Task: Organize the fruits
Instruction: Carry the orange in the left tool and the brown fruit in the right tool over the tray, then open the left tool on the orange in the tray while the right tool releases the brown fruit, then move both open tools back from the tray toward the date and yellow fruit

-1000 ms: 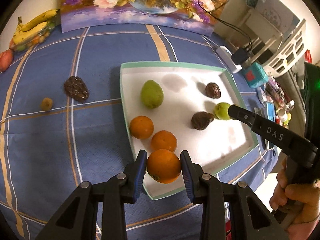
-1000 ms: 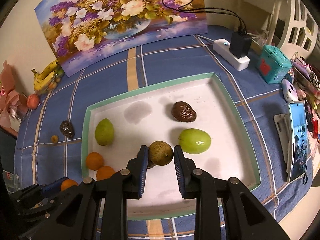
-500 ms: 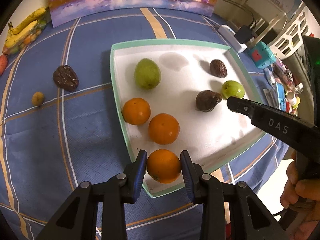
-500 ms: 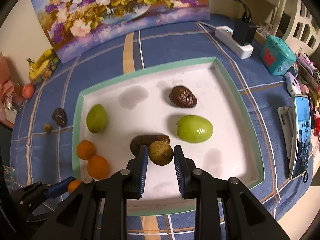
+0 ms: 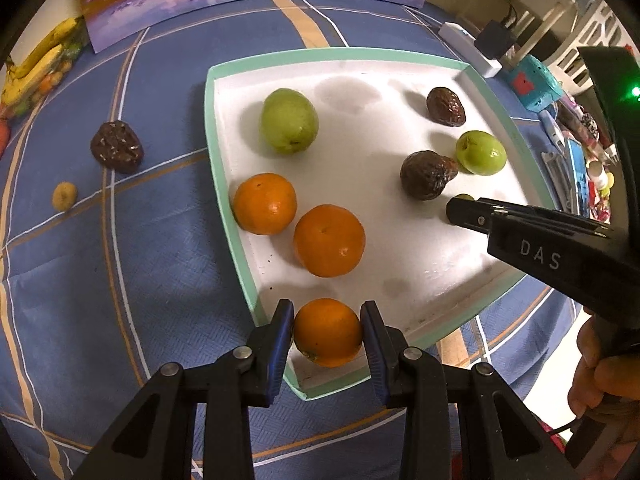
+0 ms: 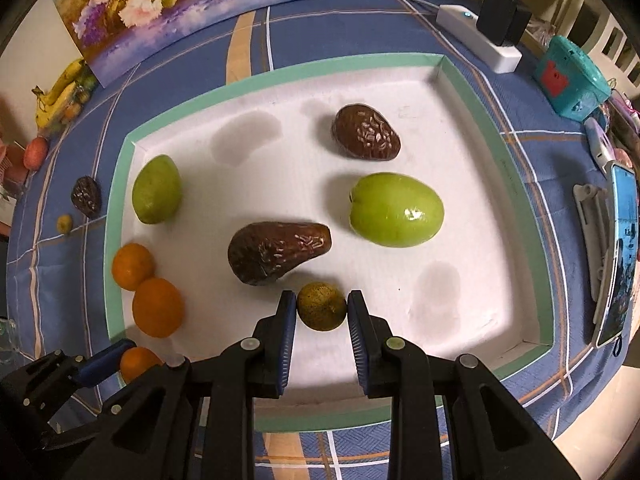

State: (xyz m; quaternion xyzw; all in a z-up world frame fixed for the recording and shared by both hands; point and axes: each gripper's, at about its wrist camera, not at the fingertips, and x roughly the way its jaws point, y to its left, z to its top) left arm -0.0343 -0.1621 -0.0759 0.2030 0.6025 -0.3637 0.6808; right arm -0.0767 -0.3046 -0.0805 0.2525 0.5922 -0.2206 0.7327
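A white tray with a mint-green rim (image 5: 224,184) (image 6: 120,264) lies on the blue checked cloth. My left gripper (image 5: 327,330) is shut on an orange (image 5: 328,330) over the tray's near left corner. Two more oranges (image 5: 265,203) (image 5: 329,240) rest inside by the left wall. My right gripper (image 6: 322,308) is shut on a small olive-brown round fruit (image 6: 322,306), low over the tray floor beside a dark brown avocado (image 6: 276,250). The tray also holds two green fruits (image 6: 396,209) (image 6: 157,189) and a second brown avocado (image 6: 366,133).
Left of the tray on the cloth lie a dark brown fruit (image 5: 117,146) and a small yellowish fruit (image 5: 64,196). Bananas (image 5: 40,64) sit at the far left, a flower painting (image 6: 240,4) at the back. A power strip (image 6: 478,36), teal box (image 6: 572,76) and phone (image 6: 618,256) crowd the right.
Both grippers have come down toward the tray, each still holding its fruit. The tray and its fruit look larger and closer in both views.
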